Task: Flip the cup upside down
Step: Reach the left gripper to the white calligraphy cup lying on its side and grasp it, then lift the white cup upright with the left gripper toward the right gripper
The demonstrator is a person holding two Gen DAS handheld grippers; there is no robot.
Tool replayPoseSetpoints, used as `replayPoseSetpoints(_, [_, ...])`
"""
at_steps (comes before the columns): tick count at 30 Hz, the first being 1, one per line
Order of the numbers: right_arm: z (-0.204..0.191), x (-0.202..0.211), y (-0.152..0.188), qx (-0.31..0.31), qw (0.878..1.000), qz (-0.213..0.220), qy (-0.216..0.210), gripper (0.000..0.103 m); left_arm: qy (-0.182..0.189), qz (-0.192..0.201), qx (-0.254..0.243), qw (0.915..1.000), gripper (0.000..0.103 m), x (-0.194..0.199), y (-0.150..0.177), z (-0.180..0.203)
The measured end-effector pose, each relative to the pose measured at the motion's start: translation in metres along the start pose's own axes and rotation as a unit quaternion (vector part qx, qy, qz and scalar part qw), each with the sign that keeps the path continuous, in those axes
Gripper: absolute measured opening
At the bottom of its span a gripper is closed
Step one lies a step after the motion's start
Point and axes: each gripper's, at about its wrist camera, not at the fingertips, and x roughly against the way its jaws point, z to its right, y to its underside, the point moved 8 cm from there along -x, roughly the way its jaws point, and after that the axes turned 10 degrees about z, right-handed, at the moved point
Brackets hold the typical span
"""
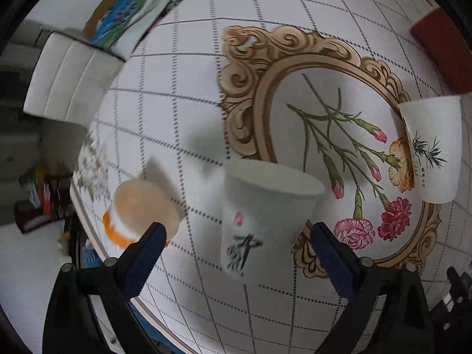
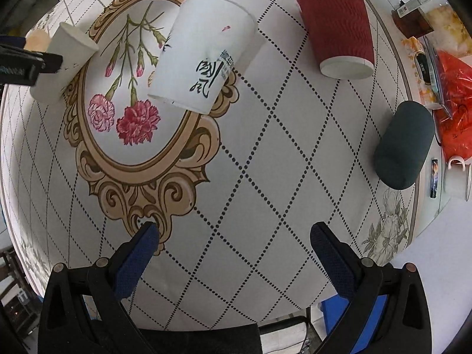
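**White paper cup sitting between your open left fingers**

Between the blue pads of your left gripper [image 1: 236,237], the white paper cup [image 1: 259,212] with black brush calligraphy and a small red stamp is sitting just ahead of the fingertips, its flat closed end showing uppermost and wider than the part below, though blur is keeping you from telling whether it is touching the tablecloth [image 1: 183,112]. You are keeping the left jaws spread wide, with neither pad touching the cup. The cup is lying over the outer border of the ornate gold frame print [image 1: 259,67] with its carnations, toward the tablecloth's near edge in the left wrist view.

A second white paper cup [image 1: 433,147], printed with dark bamboo leaves, is standing base-up on the far side of that frame, and an orange-banded container [image 1: 138,209] is sitting near the tablecloth's left edge.

Your right gripper [image 2: 236,236] is hovering released over bare diamond-patterned cloth, grasping nothing. Ahead of it a red ribbed paper cup [image 2: 336,23] is standing mouth-down, and a dark green cup [image 2: 404,144] is lying near the tablecloth's right edge.
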Motion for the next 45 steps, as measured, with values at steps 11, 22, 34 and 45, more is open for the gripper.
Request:
replayPoseSetpoints(11, [0.001,-0.004,-0.012,-0.003,1.0,-0.006,0.005,0.103,0.018,-0.009,-0.014,0.9997,0.062,-0.019,-0.001,0.008])
replayPoseSetpoints(22, [0.005,-0.015,-0.008,-0.008,1.0,-0.018,0.002,0.103,0.033,-0.01,0.049,0.9982,0.06,-0.018,0.007,-0.001])
replayPoseSetpoints(34, [0.025,-0.013,0.012,-0.023,1.0,-0.018,-0.011,0.103,0.104,-0.033,0.187,0.9761,0.06,0.003,0.042,-0.014])
replayPoseSetpoints(45, [0.034,0.004,0.052,0.011,0.999,-0.006,-0.034,0.103,0.175,-0.078,0.332,0.9235,0.06,0.023,0.123,0.022])
